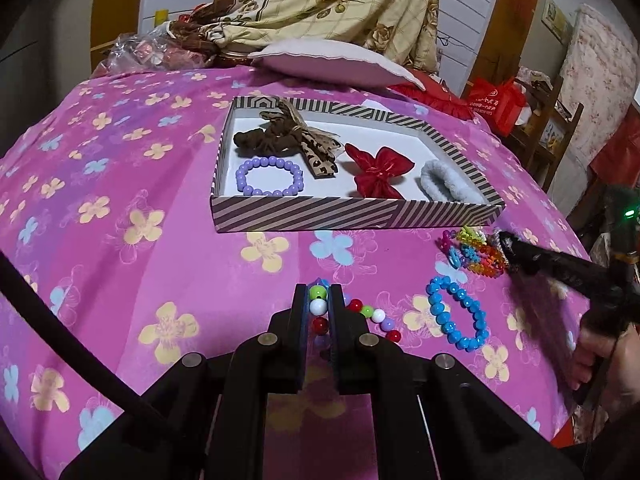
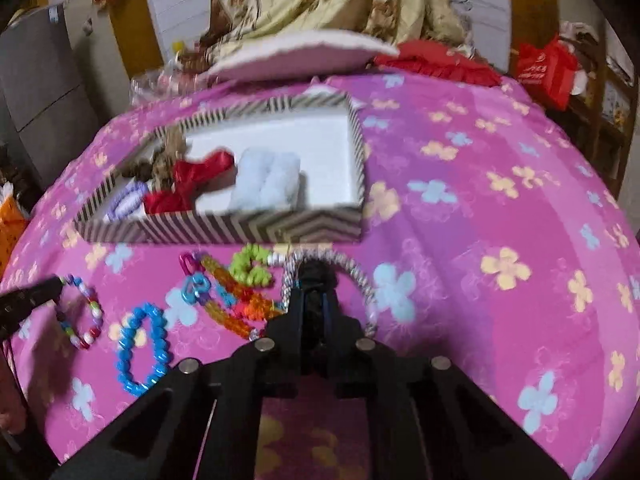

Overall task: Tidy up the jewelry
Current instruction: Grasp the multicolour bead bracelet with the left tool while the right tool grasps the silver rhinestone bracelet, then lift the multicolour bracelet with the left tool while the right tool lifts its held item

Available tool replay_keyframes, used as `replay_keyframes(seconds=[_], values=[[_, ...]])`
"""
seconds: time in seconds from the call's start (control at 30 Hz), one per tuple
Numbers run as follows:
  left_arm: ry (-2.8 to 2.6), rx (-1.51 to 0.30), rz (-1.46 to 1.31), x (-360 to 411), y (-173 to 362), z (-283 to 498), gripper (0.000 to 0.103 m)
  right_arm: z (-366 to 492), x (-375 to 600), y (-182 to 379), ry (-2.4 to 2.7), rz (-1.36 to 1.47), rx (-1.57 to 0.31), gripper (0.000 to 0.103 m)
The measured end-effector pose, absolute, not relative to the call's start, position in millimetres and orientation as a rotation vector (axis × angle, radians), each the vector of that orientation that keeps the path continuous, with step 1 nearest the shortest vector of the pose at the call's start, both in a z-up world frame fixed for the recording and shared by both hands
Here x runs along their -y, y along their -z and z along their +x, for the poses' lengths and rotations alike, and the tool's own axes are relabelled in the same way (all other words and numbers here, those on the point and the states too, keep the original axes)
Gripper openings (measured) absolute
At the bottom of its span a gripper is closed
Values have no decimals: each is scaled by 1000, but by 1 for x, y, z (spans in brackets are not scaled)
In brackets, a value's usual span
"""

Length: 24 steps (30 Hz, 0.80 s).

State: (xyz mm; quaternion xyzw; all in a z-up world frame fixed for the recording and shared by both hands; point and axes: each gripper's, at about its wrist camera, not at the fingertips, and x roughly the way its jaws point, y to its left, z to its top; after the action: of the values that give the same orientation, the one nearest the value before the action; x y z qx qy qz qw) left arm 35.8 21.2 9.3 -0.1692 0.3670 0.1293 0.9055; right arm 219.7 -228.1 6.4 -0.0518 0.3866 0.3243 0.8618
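My left gripper [image 1: 319,292] is shut on a multicolour bead bracelet [image 1: 376,315], with green, white and red beads pinched between its pads and the rest trailing right on the pink floral bedspread. My right gripper [image 2: 314,274] is shut on a silver braided band [image 2: 360,276] that loops around its tips. Beside it lie a rainbow plastic bracelet [image 2: 236,292] and a blue bead bracelet [image 2: 140,348]. Just beyond stands the striped box [image 1: 352,212]. It holds a purple bead bracelet [image 1: 269,176], a brown leopard bow [image 1: 288,136], a red bow [image 1: 376,170] and a white fluffy scrunchie [image 1: 448,184].
A pink pillow [image 1: 332,62] and a floral quilt [image 1: 328,4] lie at the head of the bed behind the box. A red bag [image 1: 500,104] and a wooden shelf stand off the bed's right side. A person's hand [image 1: 604,356] holds the right gripper's handle.
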Motion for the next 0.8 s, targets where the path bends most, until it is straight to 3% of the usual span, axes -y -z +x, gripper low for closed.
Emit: replay_keyframes(seconds=[0.27,0.8], values=[[-241,-738,-394,-25,-12,33,0,196,270,-51,-747,130,-655,9],[-157,-598,-465,-33,-37,18,0,155,196,-35,-846,-82,-700,9]])
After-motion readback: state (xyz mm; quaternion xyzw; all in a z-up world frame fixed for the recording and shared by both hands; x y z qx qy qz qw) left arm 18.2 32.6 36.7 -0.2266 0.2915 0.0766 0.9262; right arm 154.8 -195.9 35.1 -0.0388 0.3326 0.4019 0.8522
